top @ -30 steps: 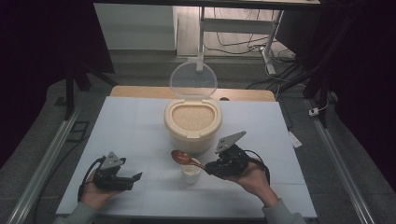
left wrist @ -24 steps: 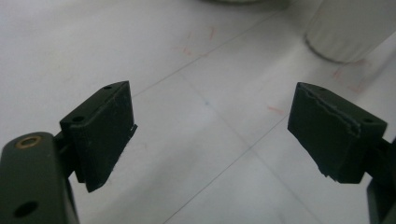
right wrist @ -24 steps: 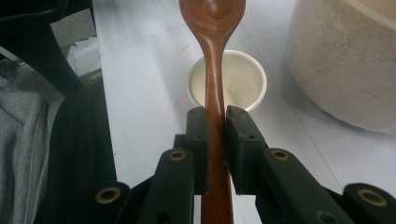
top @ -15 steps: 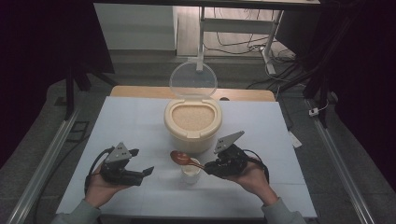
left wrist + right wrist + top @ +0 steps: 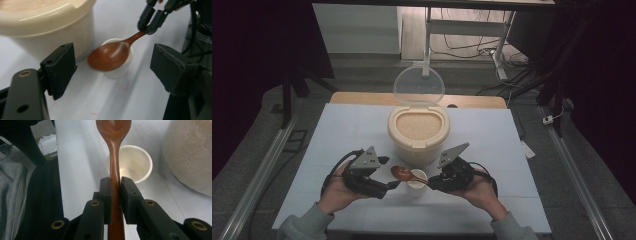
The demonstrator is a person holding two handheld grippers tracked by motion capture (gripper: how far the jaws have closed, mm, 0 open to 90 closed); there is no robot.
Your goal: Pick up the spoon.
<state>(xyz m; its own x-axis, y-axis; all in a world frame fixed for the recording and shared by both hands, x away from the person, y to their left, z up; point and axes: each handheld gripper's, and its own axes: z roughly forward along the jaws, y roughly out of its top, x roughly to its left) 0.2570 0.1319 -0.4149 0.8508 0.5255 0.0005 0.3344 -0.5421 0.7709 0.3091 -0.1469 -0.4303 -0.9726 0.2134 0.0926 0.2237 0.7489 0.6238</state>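
Sitting across most of the high view is the pale blue-white table (image 5: 342,135), and pretty much everything happens at its near middle. Biggest thing on it is the cream rice container (image 5: 417,134), lid flipped up at the far side, clear lid (image 5: 419,86) standing upright, and the tub is full of grain up near the rim. In the left gripper view the container's wall (image 5: 50,32) fills the far left, right next to the cup.

Next down in size are the two hand-held tools. The left gripper (image 5: 388,174) sits at the near left, held in the person's left hand (image 5: 334,192), and its fingers are spread wide apart with nothing between them; in its own view the cup and spoon bowl sit in the gap ahead of them. The right gripper (image 5: 430,181) is at the near right, and its fingers (image 5: 106,192) are clamped tight on the spoon handle, one on each side.

Then the small white cup (image 5: 416,181), standing upright on the table just in front of the container and between the two grippers. Looks empty inside from the right gripper view (image 5: 135,163).

Smallest is the wooden spoon (image 5: 402,173): handle runs over the cup's rim, bowl sticking out past the cup toward the left gripper, roughly level.
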